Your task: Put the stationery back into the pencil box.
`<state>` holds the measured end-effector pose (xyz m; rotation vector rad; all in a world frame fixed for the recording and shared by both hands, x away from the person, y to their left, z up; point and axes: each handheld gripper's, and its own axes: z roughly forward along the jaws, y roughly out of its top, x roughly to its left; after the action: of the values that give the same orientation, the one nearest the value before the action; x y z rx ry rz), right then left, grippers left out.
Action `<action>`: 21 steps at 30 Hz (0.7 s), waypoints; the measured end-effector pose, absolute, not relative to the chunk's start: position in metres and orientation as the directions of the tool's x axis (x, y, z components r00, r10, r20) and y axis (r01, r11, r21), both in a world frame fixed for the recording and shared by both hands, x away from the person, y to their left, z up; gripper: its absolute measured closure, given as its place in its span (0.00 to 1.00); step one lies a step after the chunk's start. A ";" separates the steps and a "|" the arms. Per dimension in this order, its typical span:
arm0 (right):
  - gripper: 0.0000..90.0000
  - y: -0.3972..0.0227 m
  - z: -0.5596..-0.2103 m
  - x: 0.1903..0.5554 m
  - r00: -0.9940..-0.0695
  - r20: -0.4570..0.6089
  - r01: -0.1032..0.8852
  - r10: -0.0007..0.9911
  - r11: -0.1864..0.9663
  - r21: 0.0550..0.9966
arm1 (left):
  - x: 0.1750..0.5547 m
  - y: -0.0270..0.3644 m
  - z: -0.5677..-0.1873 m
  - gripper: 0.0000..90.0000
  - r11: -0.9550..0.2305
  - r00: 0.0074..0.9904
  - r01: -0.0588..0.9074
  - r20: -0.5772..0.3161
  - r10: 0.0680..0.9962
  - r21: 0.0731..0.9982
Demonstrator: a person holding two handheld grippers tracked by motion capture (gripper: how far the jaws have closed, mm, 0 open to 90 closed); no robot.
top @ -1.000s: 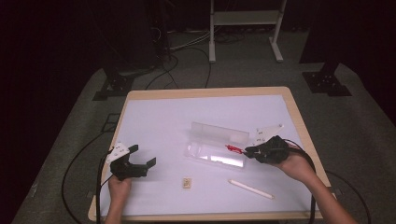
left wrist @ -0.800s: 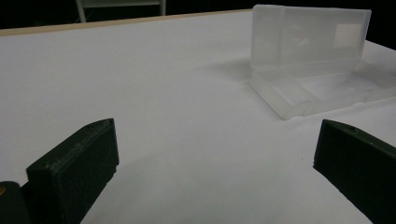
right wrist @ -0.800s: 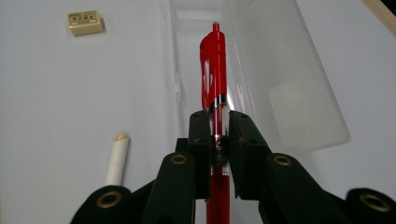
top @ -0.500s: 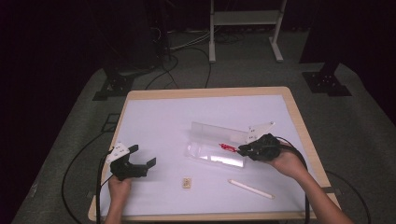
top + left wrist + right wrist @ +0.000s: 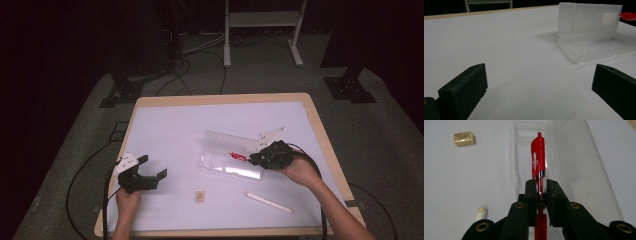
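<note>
The right tool (image 5: 540, 182) is clamped on one red pen (image 5: 538, 160), its jaws nearly together, the pen's tip over the open tray of the one clear plastic case (image 5: 231, 159) near the middle of the counter (image 5: 170, 130). The left tool (image 5: 148, 173) stands wide open and holds nothing, resting near the counter's left front. The right gripper view shows the grip on the pen; the high view shows one small eraser (image 5: 200, 195) and one white stick (image 5: 268, 201) lying on the counter in front of the case.

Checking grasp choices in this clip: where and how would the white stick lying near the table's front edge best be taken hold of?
Grip the white stick at mid-length, coming straight down from above with jaws across its thin width; it lies flat with bare table around it.
</note>
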<state>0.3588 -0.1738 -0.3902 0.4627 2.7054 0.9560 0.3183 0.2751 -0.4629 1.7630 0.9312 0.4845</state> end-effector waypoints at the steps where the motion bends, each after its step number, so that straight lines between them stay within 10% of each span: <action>1: 0.88 -0.173 -0.390 0.360 -0.924 -0.117 0.210 0.364 0.739 0.640 | 0.318 0.275 -0.463 0.00 -0.160 0.617 0.361 -0.106 0.780 0.919; 21: 0.88 -0.158 -0.392 0.368 -0.930 -0.116 0.201 0.348 0.749 0.632 | 0.318 0.275 -0.463 0.00 -0.158 0.616 0.361 -0.108 0.780 0.919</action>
<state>0.3684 -0.1577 -0.3918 0.4331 2.7215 0.9453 0.3184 0.2755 -0.4630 1.7592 0.9324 0.4835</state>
